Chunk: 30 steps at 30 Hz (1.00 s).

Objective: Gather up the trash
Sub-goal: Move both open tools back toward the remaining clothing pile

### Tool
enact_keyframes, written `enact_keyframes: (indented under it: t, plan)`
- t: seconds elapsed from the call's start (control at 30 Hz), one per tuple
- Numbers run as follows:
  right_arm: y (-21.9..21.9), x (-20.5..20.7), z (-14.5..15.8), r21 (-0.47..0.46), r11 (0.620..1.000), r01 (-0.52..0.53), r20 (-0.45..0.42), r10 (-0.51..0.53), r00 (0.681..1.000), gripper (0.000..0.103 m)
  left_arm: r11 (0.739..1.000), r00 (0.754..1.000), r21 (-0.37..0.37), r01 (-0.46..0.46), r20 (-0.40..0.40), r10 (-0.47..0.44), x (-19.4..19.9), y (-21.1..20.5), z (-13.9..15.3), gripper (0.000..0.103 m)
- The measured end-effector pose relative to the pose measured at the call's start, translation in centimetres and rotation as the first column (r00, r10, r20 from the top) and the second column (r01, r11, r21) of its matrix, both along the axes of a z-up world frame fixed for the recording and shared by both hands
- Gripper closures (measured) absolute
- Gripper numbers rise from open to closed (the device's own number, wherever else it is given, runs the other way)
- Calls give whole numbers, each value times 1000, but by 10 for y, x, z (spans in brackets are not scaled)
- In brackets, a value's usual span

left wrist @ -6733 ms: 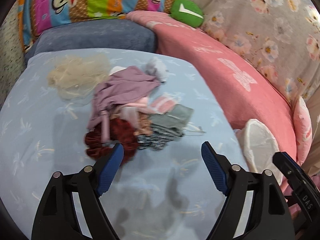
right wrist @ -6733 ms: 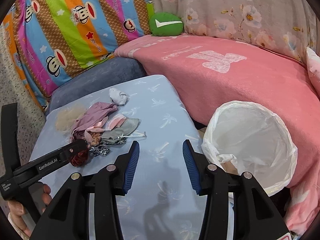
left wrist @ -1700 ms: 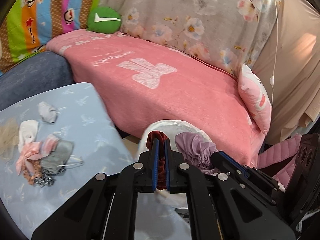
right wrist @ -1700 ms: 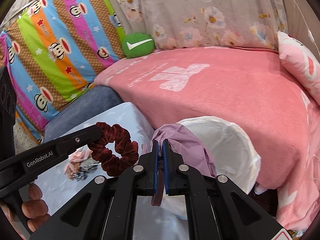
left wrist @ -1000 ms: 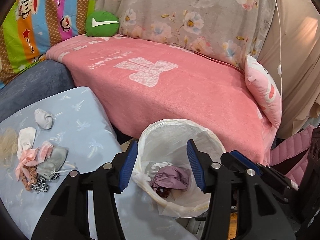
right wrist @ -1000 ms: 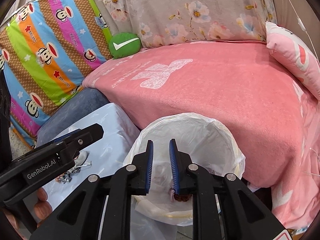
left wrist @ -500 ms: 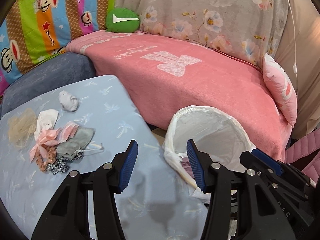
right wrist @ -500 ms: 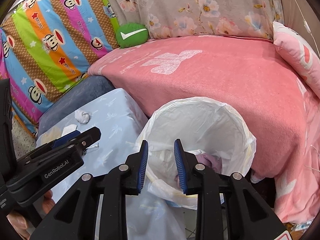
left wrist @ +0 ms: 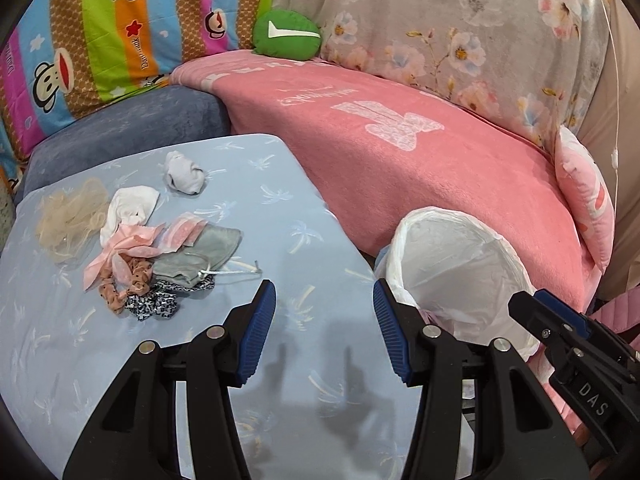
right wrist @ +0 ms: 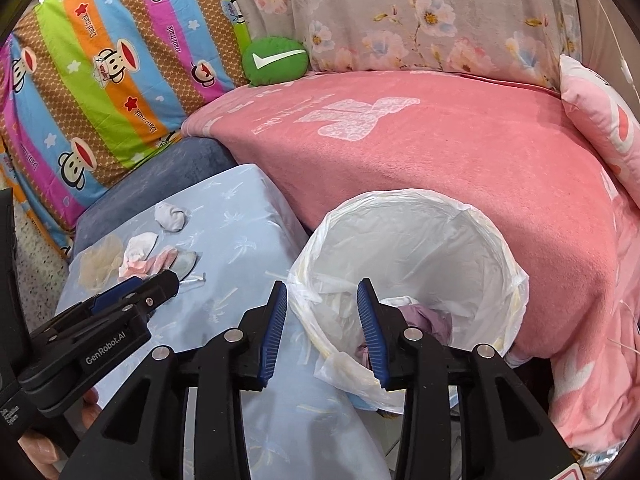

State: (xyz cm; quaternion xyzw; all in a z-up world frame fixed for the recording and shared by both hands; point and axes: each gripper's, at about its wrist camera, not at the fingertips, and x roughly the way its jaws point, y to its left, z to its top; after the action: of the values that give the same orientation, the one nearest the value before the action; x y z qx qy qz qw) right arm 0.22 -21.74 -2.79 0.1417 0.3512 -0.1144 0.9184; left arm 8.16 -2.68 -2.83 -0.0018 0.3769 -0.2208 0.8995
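A pile of trash scraps lies on the light blue table: a grey cloth, pink pieces, a white rag, a beige net, and a crumpled white wad apart. My left gripper is open and empty above the table, right of the pile. My right gripper is open and empty over the near rim of the white-lined bin, which holds a purple cloth.
A pink blanket-covered sofa runs behind the table and bin. A green cushion, a striped monkey-print cushion and a pink pillow lie on it. The bin stands right of the table's edge.
Both grippers let go of the red scrunchie and purple cloth into the bin, opened, and have swung left toward the table. The pile now shows closer in the left wrist view.
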Motion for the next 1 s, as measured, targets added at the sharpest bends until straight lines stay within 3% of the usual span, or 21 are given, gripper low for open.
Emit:
enact_keyframes:
  t: [0.17, 0.33, 0.63, 1.0]
  plan:
    - [11, 11, 3, -10, 1000, -22, 0, 22, 1000, 66, 999, 998, -13, -51, -26, 51, 8, 21, -5, 54]
    - [32, 26, -1, -18, 998, -66, -14, 66, 998, 66, 994, 993, 23, -109, -33, 110, 16, 49, -12, 45]
    - [73, 59, -9, -15, 991, -136, -33, 136, 990, 66, 973, 970, 15, -231, -74, 231, 44, 113, -24, 34]
    - [134, 102, -21, -9, 971, -238, -66, 236, 969, 64, 943, 938, 5, -332, -104, 330, 69, 180, -33, 34]
